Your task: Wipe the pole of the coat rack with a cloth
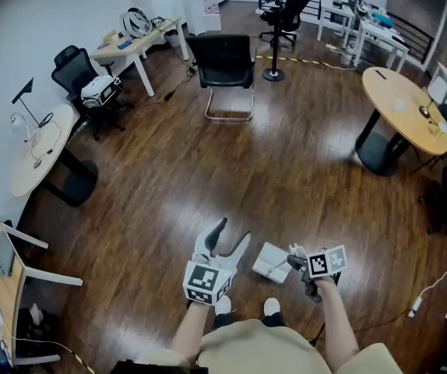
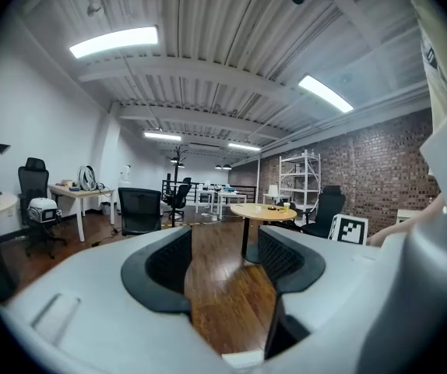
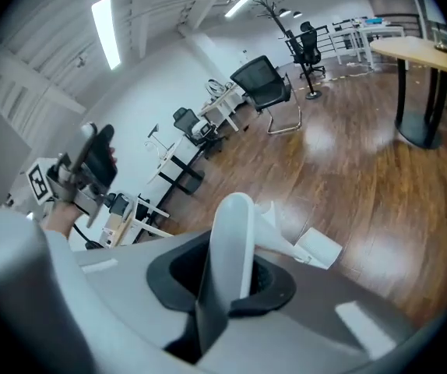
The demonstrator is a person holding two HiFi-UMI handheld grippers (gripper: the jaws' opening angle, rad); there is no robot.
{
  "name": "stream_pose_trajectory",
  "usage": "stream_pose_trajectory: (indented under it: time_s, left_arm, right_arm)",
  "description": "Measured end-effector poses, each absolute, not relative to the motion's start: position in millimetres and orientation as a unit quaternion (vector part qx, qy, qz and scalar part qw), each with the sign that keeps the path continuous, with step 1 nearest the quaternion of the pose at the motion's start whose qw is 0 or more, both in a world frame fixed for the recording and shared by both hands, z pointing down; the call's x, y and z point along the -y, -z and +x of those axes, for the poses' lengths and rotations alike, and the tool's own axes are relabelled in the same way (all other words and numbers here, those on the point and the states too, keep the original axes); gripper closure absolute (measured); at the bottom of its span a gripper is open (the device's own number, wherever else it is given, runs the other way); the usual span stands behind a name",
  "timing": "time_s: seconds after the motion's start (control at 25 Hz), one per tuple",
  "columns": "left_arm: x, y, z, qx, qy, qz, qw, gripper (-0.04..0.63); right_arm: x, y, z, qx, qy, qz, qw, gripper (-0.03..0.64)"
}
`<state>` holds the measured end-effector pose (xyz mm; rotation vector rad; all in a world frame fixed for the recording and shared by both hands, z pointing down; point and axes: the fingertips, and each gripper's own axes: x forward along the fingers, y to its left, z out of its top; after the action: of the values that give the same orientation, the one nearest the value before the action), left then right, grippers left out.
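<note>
In the head view my left gripper point(image 1: 227, 238) stands open low in the middle, with nothing between its fingers. To its right my right gripper point(image 1: 293, 260) is shut on a white folded cloth point(image 1: 271, 262) that sticks out to the left over the wooden floor. The right gripper view shows the cloth point(image 3: 284, 237) pinched upright between the shut jaws of the right gripper point(image 3: 228, 275). The left gripper point(image 2: 222, 259) shows only floor between its dark pads. The black coat rack point(image 1: 273, 53) stands far off across the room, beyond the black chair; it is also in view as the coat rack point(image 2: 178, 166) and the coat rack point(image 3: 290, 29).
A black visitor chair point(image 1: 225, 62) stands between me and the rack. A round wooden table point(image 1: 404, 107) is at the right, a curved desk point(image 1: 40, 150) and an office chair point(image 1: 79, 80) at the left. A white cable point(image 1: 434, 287) lies on the floor at the right.
</note>
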<state>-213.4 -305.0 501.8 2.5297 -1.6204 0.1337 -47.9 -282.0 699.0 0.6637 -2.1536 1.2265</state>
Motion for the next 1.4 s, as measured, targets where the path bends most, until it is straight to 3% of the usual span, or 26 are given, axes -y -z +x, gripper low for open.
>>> stream_pose_trajectory:
  time_s: [0.44,0.72,1.4]
  left_arm:
    - [304,-467,-231,0.551,-0.015,0.833,0.049,0.356]
    - [301,-421,-228,0.554,0.004,0.833,0.008,0.356]
    - [293,-399,-233,0.555,0.021,0.831,-0.017,0.363]
  right_arm:
    - [263,-534,-52,0.868,-0.396,0.238,0.179,0.595]
    - [273,-461,-73,0.908,-0.312,0.234,0.155,0.595]
    - [281,-455,-73,0.900,-0.314,0.265,0.144,0.595]
